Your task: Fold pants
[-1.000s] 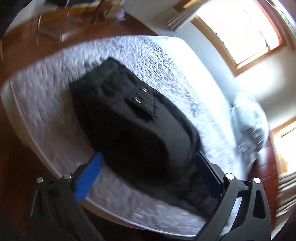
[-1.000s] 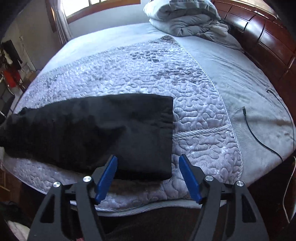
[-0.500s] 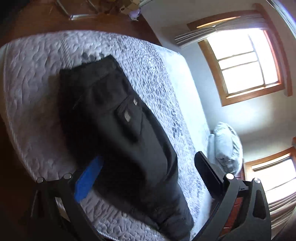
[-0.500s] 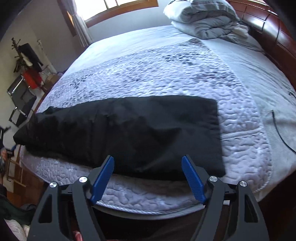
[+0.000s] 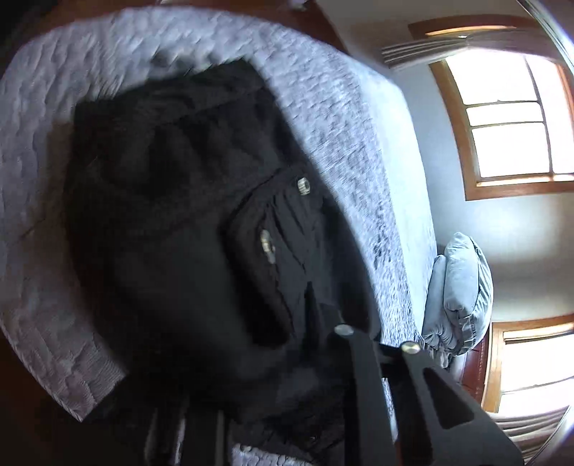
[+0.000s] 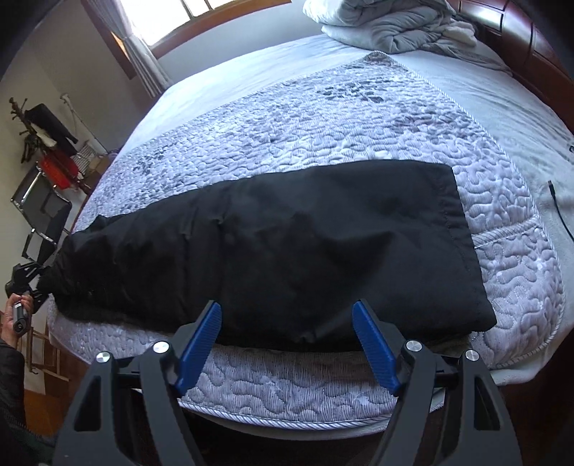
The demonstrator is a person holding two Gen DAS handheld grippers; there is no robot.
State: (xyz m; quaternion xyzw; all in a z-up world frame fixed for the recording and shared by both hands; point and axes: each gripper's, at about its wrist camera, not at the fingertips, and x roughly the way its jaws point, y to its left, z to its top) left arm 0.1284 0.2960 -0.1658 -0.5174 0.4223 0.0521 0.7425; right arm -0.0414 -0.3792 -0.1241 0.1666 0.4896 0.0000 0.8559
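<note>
While the pants [image 6: 272, 247] lay lengthwise along the near edge of the bed [image 6: 323, 118], the left gripper [image 5: 323, 358] had clamped shut at their waist end and the right gripper [image 6: 287, 322] hung wide over the leg edge, gripping nothing. The fold was likely at its grasping stage; next, the right needed to pinch fabric.

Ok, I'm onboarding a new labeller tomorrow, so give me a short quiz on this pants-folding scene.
1. True or false: the right claw is shut on the black pants.
2. What is piled at the head of the bed? A) crumpled grey bedding B) a suitcase C) books
3. Fill in: the pants lie on a quilted ___.
Key: 1 false, its jaws stand open; 2 A; 3 bedspread.
</note>
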